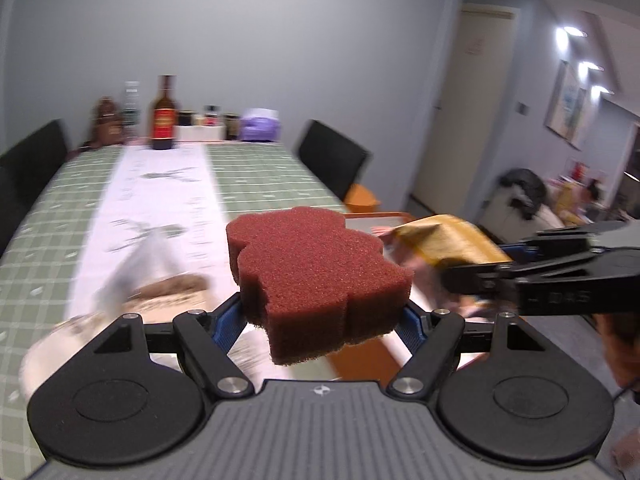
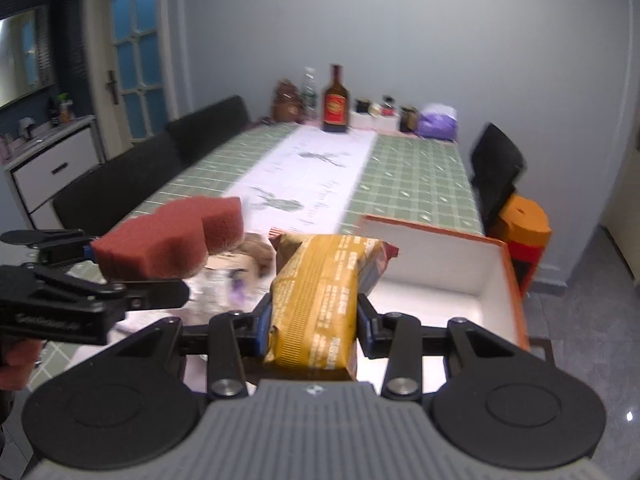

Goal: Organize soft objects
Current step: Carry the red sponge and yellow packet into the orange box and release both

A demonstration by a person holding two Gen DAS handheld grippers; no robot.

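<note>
The left tongs (image 1: 320, 312) are clamped partway shut on a dark red sponge (image 1: 316, 276), held in the air above the surface (image 1: 260, 176), while the right tongs (image 2: 314, 320) pinch a yellow snack packet (image 2: 320, 300) just ahead of them. At two o'clock of the packet sits an orange-rimmed white box (image 2: 496, 276). At twelve o'clock, the surface's far end carries a brown bottle (image 2: 335, 100) and jars, with black chairs (image 2: 208, 128) alongside.

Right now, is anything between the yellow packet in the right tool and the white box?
Nothing visible. The yellow packet, clamped in the right tool, is held at the near edge of the open white box. The left tool with the red sponge is off to its left.
</note>
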